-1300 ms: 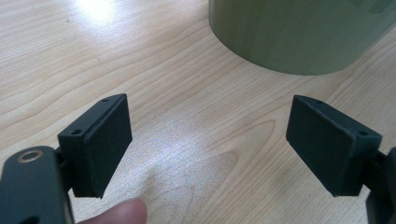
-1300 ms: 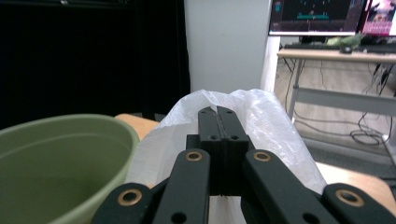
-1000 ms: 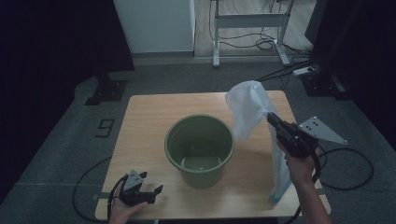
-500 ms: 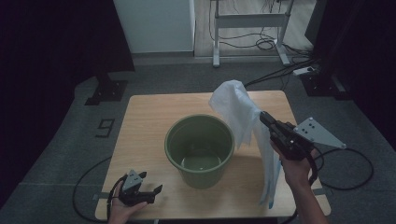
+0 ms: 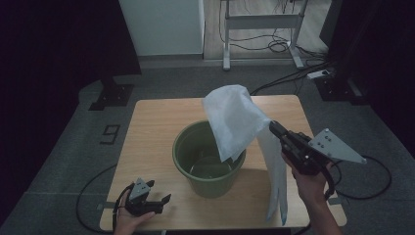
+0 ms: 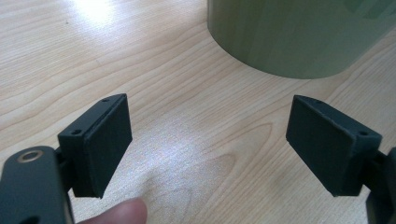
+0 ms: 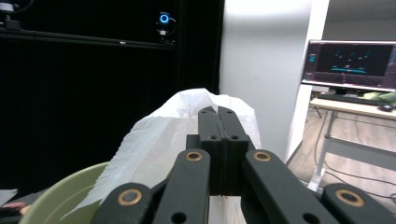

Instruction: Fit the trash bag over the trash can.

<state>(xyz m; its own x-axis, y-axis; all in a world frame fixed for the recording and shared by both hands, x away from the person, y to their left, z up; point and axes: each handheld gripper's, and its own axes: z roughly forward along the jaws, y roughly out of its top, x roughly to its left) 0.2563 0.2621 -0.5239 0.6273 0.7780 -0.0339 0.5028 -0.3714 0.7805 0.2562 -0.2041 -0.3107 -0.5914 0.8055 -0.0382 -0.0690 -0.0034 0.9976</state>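
Since a second ago the right gripper (image 5: 272,126) has carried the white bag (image 5: 235,120) in from the table's right edge, so the bag's bunched top now hangs over the green bucket (image 5: 208,169) instead of standing beside it. Nearest the person, the left gripper (image 5: 157,199) has kept its place at the front left corner of the wooden table (image 5: 151,127), lying on the wood in the left hand (image 5: 128,220) with its jaws spread wide and nothing between them — in the left gripper view the pads (image 6: 105,140) frame bare wood, with the bucket's wall (image 6: 294,32) ahead of them and to the right. Farther in, the right gripper's jaws are pressed tight together on a pinch of the bag (image 7: 187,121), which billows ahead of and above the tips while a long tail (image 5: 276,181) drops below them to the tabletop, just right of the bucket. Left of those tips the bucket stands upright mid-table — its rim (image 7: 70,186) shows under the bag in the right gripper view. Beyond the table lies grey floor with loose cables (image 5: 284,46).
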